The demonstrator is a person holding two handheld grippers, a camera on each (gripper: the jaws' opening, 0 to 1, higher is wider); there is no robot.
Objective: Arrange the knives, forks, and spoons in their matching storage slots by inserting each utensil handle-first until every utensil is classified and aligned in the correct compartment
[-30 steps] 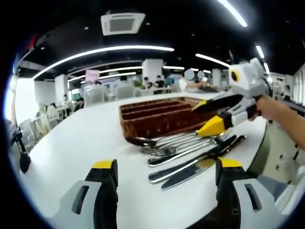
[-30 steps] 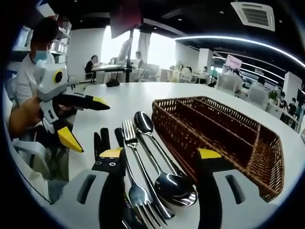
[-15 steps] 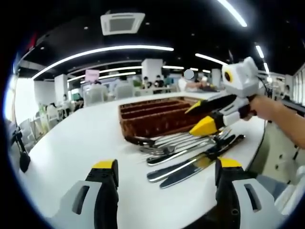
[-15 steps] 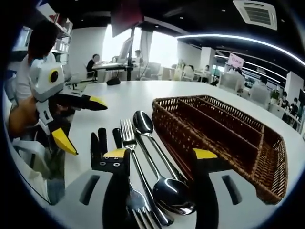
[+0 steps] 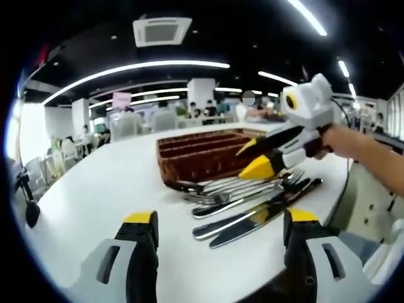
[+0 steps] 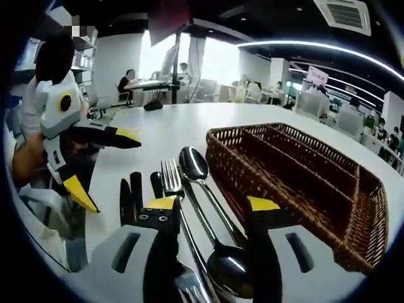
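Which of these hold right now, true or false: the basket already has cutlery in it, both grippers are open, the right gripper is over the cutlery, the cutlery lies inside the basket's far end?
1. The brown wicker divided basket already holds cutlery. False: the slots in view look empty.
2. The left gripper and the right gripper are open and hold nothing. True.
3. The right gripper hangs over the shiny steel spoons and steel fork. True.
4. The cutlery lies in the basket's far end. False: the spoons, fork and black-handled knives lie on the white table beside it.
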